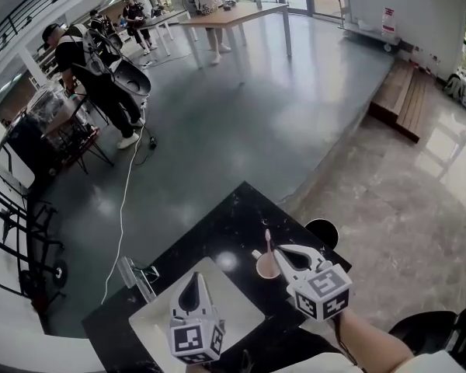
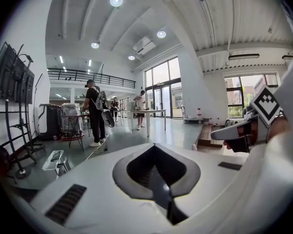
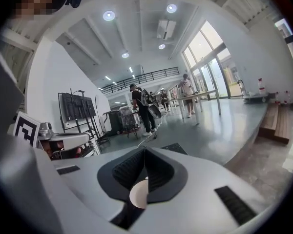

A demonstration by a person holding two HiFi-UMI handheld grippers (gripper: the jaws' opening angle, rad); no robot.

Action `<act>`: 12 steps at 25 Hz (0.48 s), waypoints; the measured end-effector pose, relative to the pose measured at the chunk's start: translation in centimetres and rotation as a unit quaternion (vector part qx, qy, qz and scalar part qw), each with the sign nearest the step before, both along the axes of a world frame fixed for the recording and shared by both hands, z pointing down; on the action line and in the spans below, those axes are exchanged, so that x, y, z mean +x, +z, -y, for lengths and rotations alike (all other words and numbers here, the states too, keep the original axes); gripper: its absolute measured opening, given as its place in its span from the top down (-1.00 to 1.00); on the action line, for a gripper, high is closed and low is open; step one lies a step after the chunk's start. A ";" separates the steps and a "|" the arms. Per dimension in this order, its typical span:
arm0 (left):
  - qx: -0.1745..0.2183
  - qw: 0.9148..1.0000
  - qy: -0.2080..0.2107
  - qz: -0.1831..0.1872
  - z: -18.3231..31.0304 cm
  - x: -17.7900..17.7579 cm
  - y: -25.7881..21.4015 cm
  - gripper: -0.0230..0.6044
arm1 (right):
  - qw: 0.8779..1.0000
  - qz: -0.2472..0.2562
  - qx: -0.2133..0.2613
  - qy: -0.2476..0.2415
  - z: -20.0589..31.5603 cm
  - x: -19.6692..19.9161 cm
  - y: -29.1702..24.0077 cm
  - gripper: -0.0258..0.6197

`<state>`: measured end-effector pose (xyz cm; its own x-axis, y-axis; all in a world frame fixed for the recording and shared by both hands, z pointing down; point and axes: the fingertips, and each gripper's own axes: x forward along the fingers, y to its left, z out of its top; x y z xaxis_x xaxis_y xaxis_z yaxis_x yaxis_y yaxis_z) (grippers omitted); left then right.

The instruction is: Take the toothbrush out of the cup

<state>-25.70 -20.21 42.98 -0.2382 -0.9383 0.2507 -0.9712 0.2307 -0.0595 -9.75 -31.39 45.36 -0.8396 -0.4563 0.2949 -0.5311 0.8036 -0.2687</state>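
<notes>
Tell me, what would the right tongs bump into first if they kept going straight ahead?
Probably the toothbrush standing in the cup, just ahead of the right tongs; depth is unclear, so they might instead skim over the cup's rim.

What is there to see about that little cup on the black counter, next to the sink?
The cup is small, round and pinkish tan, and looks like plastic. It stands upright on the black counter, just right of the white sink. A toothbrush stands in it and sticks up over the rim. The right gripper hangs close beside the cup, but I cannot tell whether they touch.
</notes>
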 end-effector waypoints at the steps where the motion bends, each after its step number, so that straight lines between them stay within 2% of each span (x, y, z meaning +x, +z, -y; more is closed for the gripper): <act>1: -0.004 1.000 0.004 -0.003 0.3 -0.1 0.5 0.89 | 1.000 -0.006 -0.009 0.002 0.2 -0.1 0.7 0.88; 3: -0.013 1.000 0.013 -0.008 0.9 -0.1 1.5 0.89 | 0.999 -0.018 -0.029 0.006 0.5 -0.3 2.1 0.87; 6: -0.024 0.999 0.022 -0.009 1.8 -0.2 2.7 0.89 | 0.997 -0.032 -0.075 0.014 0.9 -0.8 4.4 0.71; 7: -0.025 0.999 0.024 -0.010 2.0 -0.3 3.0 0.89 | 0.995 -0.036 -0.090 0.012 0.9 -1.2 5.1 0.50; 8: -0.025 0.999 0.027 -0.013 2.1 -0.4 3.1 0.89 | 0.994 -0.042 -0.100 0.009 0.9 -1.5 5.7 0.41; 12: -0.028 0.999 0.035 -0.019 2.4 -0.2 3.5 0.89 | 0.992 -0.062 -0.111 0.009 1.2 -2.3 7.2 0.41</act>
<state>-25.95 -22.59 46.44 -0.1611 -0.9365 0.3113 -0.9868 0.1588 -0.0330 -12.02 -32.55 52.52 -0.7828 -0.3823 0.4910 -0.5846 0.7222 -0.3696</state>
